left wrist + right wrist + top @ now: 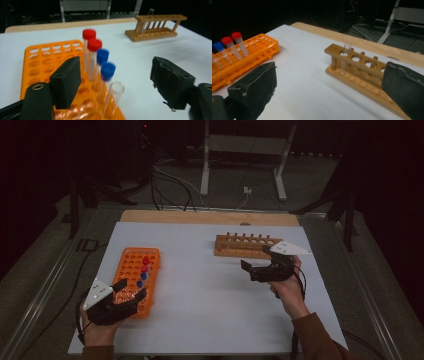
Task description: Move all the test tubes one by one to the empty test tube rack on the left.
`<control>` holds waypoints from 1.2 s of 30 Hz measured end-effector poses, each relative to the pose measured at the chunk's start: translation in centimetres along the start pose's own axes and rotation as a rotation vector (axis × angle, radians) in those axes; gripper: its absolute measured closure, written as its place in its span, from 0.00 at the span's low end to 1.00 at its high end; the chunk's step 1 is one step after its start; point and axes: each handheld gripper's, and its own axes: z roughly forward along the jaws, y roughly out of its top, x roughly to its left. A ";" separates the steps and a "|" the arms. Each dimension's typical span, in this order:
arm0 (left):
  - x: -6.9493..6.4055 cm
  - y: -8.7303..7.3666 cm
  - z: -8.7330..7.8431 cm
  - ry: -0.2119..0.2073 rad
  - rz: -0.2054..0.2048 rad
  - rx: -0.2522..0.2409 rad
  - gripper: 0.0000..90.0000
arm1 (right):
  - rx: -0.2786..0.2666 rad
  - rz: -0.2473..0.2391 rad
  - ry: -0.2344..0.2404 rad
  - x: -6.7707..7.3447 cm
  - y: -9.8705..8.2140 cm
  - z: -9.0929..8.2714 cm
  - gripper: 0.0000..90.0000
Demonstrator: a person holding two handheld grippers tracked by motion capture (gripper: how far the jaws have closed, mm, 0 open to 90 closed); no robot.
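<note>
The left claw (113,82) stands open around an uncapped clear plastic tube (113,100) seated upright in the orange plastic rack (42,62), apparently just released; the right claw (329,92) waits open, empty.

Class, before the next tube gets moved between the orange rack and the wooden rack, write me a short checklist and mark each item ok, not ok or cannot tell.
1. Left tongs open, pads off the glass: ok; jaws stand apart either side of the uncapped clear tube.
2. Uncapped clear tube seated in the orange rack: ok, standing in a hole, slightly tilted.
3. Four capped tubes, two red and two blue, upright in a row: ok.
4. Right tongs open with nothing between them: ok.
5. Wooden rack has free holes: ok; one clear tube stands in its end hole.
6. Tubes free of cracks: cannot tell, too blurred.
</note>
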 end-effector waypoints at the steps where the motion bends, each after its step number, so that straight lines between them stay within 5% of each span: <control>1: -0.1 0.2 0.1 0.005 -0.002 -0.006 0.23 | -0.002 -0.001 -0.004 0.0 0.2 0.3 0.00; 7: -0.6 1.4 1.1 0.016 -0.024 -0.029 0.01 | 0.008 0.001 -0.038 -1.0 1.7 3.1 0.04; 13: -1.3 1.9 1.6 -0.001 -0.021 -0.051 0.01 | 0.060 0.025 -0.077 -2.4 2.2 8.0 0.22; 18: -1.7 2.3 1.9 -0.017 -0.020 -0.057 0.01 | 0.102 0.045 -0.160 -3.4 1.5 11.6 0.49; 23: -2.3 2.7 2.3 -0.031 -0.011 -0.062 0.01 | 0.113 0.029 -0.158 -3.6 1.2 13.6 0.63; 30: -3.4 3.2 3.3 -0.056 0.014 -0.046 0.02 | 0.121 0.013 -0.140 -3.2 0.9 14.2 0.85; 36: -4.9 4.0 4.6 -0.092 0.058 -0.035 0.06 | 0.008 -0.022 -0.114 -2.4 3.2 10.5 0.85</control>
